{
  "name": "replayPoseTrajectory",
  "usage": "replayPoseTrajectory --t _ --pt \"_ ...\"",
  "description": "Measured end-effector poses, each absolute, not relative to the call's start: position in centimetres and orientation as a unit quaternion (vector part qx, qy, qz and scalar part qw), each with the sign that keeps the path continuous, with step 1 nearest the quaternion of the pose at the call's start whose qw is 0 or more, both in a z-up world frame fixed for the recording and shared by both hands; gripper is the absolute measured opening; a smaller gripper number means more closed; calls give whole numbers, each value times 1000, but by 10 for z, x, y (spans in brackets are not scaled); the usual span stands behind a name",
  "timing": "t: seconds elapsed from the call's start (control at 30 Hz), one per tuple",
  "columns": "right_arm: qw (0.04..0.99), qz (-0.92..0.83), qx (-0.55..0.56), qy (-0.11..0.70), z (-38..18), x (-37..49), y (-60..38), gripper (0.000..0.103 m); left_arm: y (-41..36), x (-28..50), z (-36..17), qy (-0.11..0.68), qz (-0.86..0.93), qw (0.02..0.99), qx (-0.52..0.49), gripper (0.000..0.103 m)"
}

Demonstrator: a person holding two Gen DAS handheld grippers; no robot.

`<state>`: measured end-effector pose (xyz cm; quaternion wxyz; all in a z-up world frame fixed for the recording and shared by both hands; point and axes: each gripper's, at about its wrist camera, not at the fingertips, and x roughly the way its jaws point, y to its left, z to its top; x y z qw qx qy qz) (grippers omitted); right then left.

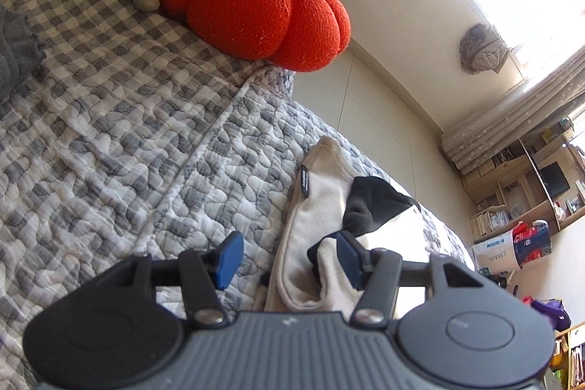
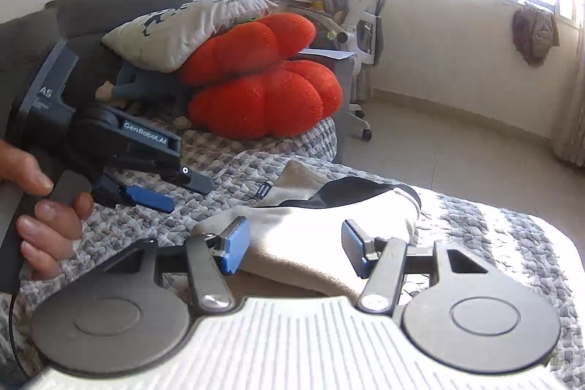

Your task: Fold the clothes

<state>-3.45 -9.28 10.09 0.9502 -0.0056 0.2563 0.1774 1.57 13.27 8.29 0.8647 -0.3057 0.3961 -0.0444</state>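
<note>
A big bed fills the room, covered by a grey and white checked quilt (image 1: 120, 119) that is bumpy all over. At the far end of the bed sit two fat red cushions (image 2: 263, 86), one stacked on the other, with a pale grey pillow (image 2: 182, 28) leaning on top and a soft blue toy (image 2: 142, 83) tucked beside them. Past the bed stands a white desk chair (image 2: 369, 21) near the bright window. Near the edge of the quilt lies the folded piece of clothing (image 2: 329, 229), cream with a black patch (image 1: 373, 203) on it and a small dark label (image 1: 304, 183) on one side. It lies flat and bunched into a thick bundle. The right gripper (image 2: 296, 247) hangs just over the near end of the clothing with its blue pads spread apart, and nothing is pinched between them. The left gripper (image 1: 289, 254) is off to the side, held by a hand (image 2: 40, 207), and its pads are apart too. One of its fingers (image 1: 349, 256) looks like it brushes the cloth, but I cannot be sure from here. The other finger is over the bare quilt.
</note>
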Motion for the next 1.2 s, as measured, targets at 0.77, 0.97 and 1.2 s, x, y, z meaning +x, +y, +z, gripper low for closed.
replayPoseTrajectory --t 0.77,0.97,1.2 --pt "914 177 26 365 68 -13 -131 32 100 20 51 447 -38 867 -219 60" --pt "884 159 184 400 62 -3 -167 56 112 20 53 442 -66 849 -281 61" --pt "836 148 317 423 45 6 -179 63 103 22 41 452 -74 836 -304 67"
